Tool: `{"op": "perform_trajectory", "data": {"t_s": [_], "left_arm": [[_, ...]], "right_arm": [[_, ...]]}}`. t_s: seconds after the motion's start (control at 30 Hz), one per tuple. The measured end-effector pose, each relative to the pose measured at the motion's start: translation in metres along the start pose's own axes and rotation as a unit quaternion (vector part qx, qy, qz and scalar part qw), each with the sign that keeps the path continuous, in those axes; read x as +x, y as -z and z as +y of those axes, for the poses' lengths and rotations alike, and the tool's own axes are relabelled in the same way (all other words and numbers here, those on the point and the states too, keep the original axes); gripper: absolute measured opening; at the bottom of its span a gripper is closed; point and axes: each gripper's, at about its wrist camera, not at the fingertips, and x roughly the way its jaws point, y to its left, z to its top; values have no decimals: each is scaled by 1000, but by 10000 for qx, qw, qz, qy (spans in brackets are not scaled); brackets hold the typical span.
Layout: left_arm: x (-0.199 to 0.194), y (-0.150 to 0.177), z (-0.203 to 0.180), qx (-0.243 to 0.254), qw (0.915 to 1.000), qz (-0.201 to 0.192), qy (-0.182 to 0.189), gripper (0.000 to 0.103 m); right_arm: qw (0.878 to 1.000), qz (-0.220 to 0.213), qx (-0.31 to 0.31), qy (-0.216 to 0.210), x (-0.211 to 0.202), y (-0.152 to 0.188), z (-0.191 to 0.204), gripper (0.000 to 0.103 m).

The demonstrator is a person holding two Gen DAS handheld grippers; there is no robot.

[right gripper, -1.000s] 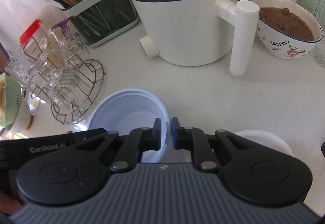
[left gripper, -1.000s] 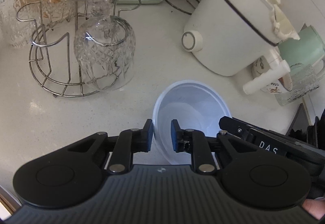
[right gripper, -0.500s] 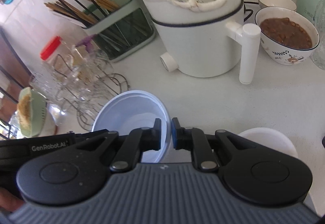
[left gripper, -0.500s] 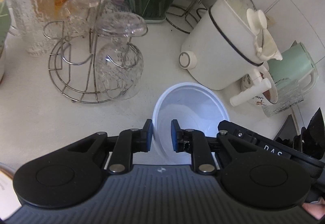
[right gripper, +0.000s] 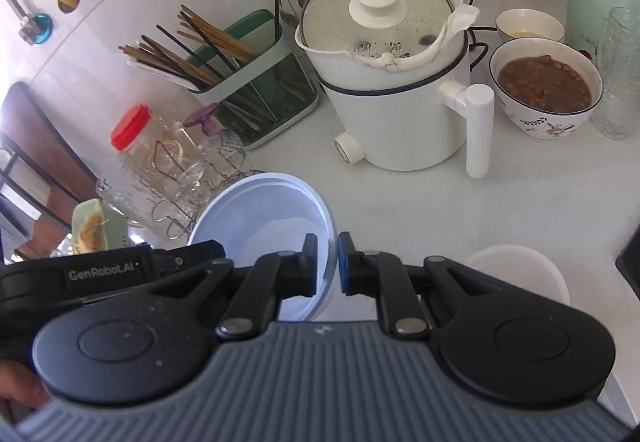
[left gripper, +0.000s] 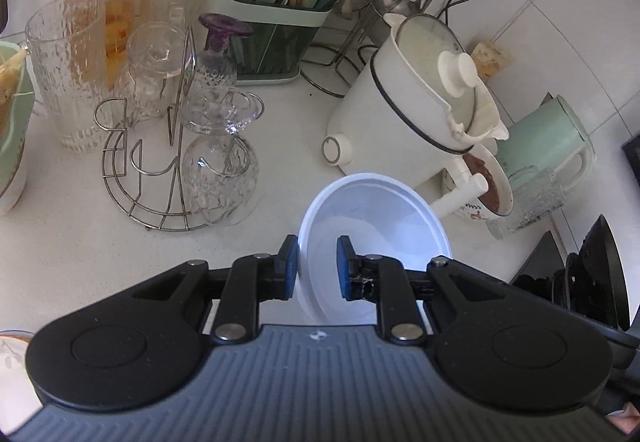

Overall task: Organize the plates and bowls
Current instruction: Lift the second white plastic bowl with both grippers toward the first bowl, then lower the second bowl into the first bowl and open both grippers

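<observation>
A pale blue-white plastic bowl (left gripper: pixel 376 226) is held in the air above the white counter by both grippers. My left gripper (left gripper: pixel 318 268) is shut on its left rim. My right gripper (right gripper: pixel 328 266) is shut on the right rim of the same bowl (right gripper: pixel 260 213). The left gripper's body shows in the right wrist view (right gripper: pixel 104 274). A second white bowl (right gripper: pixel 520 274) sits on the counter under my right gripper, partly hidden. A patterned bowl of brown food (right gripper: pixel 546 89) stands at the right, with a small empty bowl (right gripper: pixel 530 25) behind it.
A white electric pot (right gripper: pixel 396 81) with a side handle stands behind the bowl. A wire rack of upturned glasses (left gripper: pixel 192 145), a glass pitcher (left gripper: pixel 64 69), a red-lidded jar (left gripper: pixel 106 1) and a green chopstick holder (left gripper: pixel 276 13) fill the left. A green kettle (left gripper: pixel 548 149) stands right.
Both grippers have lifted the bowl higher off the counter; the counter objects look smaller and more of the back wall and utensils has come into view.
</observation>
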Motion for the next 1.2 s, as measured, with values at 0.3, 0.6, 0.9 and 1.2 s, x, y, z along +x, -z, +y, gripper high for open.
{"op": "perform_trajectory", "data": {"t_s": [0.3,0.6,0.9,1.2], "left_arm": [[-21,13,12,29,10000,34,-47,22],[-35,28,34,-28,9999,87,-90,22],[-42,44,54,-35,9996,242,-169,23],[-42,61,64,16,9985,499,-228,23]], "right_arm": [[9999,13,-119,-49,-13,16,16,13],[9997,76,-237,-76,-15,33,35,13],[9993,231,-305,-13,-13,56,51,13],[9990,394,-190,99,-13,77,57,13]]}}
